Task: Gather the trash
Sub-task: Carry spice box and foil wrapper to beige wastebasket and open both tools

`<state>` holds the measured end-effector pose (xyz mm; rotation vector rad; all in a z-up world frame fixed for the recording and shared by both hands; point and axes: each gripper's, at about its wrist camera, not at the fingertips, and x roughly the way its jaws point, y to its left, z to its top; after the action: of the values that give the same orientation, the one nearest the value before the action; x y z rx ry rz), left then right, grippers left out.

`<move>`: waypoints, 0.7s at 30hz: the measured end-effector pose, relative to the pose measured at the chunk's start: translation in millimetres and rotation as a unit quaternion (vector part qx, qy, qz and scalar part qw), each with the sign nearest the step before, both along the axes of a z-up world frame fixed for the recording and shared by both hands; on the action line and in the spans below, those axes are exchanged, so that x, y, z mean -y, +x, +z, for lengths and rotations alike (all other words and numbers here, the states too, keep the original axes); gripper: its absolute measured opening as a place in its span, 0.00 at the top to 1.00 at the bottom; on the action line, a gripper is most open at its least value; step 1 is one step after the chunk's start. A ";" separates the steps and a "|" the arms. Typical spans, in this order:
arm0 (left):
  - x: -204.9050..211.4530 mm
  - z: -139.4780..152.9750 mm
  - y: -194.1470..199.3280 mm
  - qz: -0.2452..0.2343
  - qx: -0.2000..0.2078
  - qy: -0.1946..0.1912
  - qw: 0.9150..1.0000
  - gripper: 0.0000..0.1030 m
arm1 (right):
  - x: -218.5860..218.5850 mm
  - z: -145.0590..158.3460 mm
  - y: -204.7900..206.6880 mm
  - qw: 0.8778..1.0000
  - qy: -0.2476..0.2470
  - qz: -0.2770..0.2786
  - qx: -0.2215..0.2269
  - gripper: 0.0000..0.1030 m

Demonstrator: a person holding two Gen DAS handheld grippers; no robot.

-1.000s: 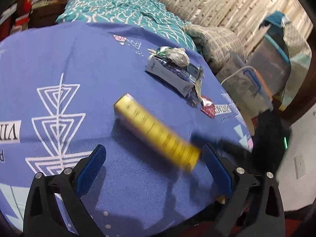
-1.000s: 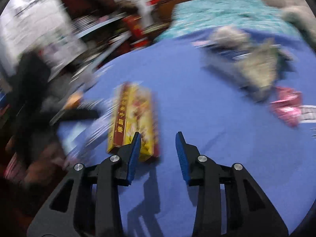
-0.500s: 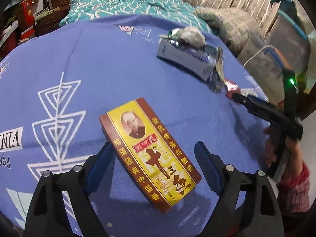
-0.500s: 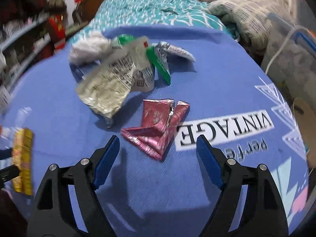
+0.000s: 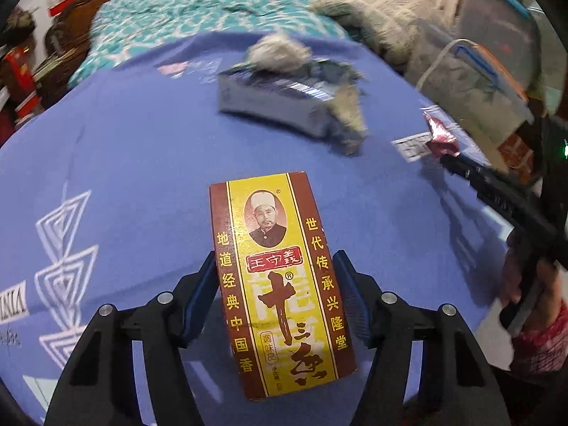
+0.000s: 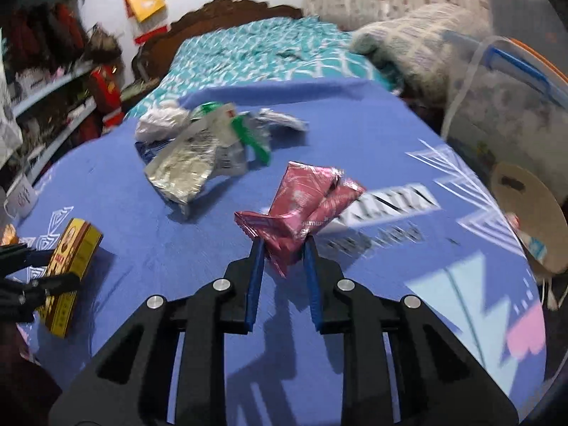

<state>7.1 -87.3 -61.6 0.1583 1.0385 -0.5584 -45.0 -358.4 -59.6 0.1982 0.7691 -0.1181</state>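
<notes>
My left gripper (image 5: 275,273) is shut on a yellow and brown spice box (image 5: 280,273) and holds it over the blue tablecloth (image 5: 124,149). The same box shows at the far left of the right wrist view (image 6: 71,266). My right gripper (image 6: 284,248) is shut on a crumpled pink foil wrapper (image 6: 301,206), lifted a little off the cloth; the wrapper also shows in the left wrist view (image 5: 442,138). Farther back lies a pile of trash: a silver foil packet (image 6: 191,167), a white crumpled paper (image 6: 159,122), a green-edged wrapper (image 6: 248,135) and a grey-blue carton (image 5: 273,103).
A clear plastic storage bin with a blue handle (image 6: 504,99) stands off the table's right edge. A bed with a teal patterned cover (image 6: 255,56) and a folded blanket (image 6: 419,35) lie behind. Shelves with clutter (image 6: 53,96) are at the left.
My left gripper closed on the spice box, which now lies straight between its fingers. My right gripper swung to the pink wrapper, closed on it and raised it.
</notes>
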 end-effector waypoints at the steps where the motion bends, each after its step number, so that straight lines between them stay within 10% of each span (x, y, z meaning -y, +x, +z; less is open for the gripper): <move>1: 8.1 3.8 -0.7 -0.013 -0.001 -0.006 1.000 0.41 | 6.9 -0.9 -7.2 1.000 0.006 -0.009 -0.002 0.76; 12: 116.7 8.7 -11.1 -0.115 0.010 0.005 0.993 0.41 | 50.3 -19.1 -66.8 0.999 0.035 -0.031 -0.010 0.75; 16: 129.6 -1.1 -13.6 -0.125 0.000 0.021 0.992 0.40 | 44.5 -21.0 -75.1 0.999 0.003 -0.038 -0.001 0.16; 21: 144.5 -6.5 -17.2 -0.139 0.003 0.039 0.990 0.40 | 42.4 -21.3 -64.7 0.999 -0.009 -0.037 0.004 0.29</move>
<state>-10.1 -231.8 -68.1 0.3773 1.0388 -0.7685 -109.6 -400.8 -80.8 0.2108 0.7519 -0.1940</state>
